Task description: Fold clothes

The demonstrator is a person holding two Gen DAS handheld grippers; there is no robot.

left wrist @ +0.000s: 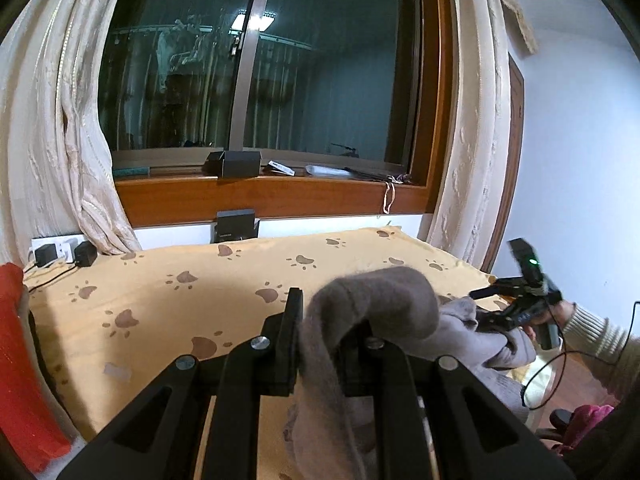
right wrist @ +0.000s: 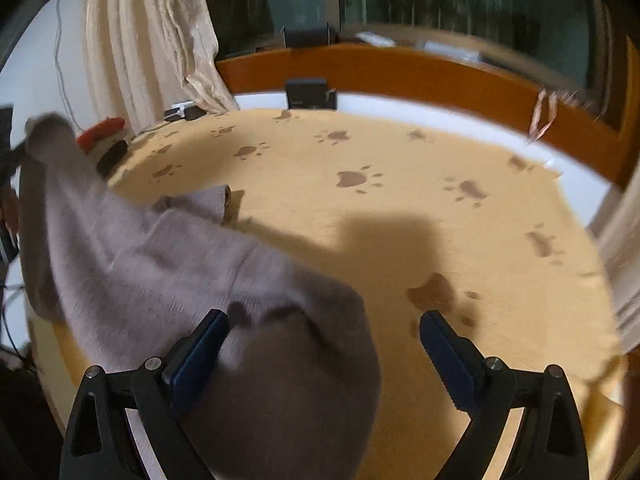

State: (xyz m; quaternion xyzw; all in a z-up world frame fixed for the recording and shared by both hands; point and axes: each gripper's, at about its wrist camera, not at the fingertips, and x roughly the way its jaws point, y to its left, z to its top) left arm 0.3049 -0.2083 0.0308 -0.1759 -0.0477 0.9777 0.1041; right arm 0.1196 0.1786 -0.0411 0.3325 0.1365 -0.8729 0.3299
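Observation:
A grey-mauve knitted garment [left wrist: 372, 312] hangs between my two grippers above an orange bed cover with brown paw prints [left wrist: 180, 292]. My left gripper [left wrist: 332, 340] is shut on one end of it; the cloth bulges over the jaws and hides the right finger. In the right wrist view the garment [right wrist: 152, 264] stretches from the far left to my right gripper [right wrist: 324, 340]. That gripper is open, with the cloth draped over its left finger [right wrist: 200, 352]. The right gripper also shows in the left wrist view [left wrist: 516, 312], held by a hand in a cream sleeve.
A window with a wooden sill [left wrist: 272, 196] and cream curtains [left wrist: 68, 152] stands behind the bed. Black boxes [left wrist: 236, 224] sit at the sill. Chargers and cables [left wrist: 64, 256] lie at the bed's far left. A red cloth [left wrist: 24, 360] lies at the left edge.

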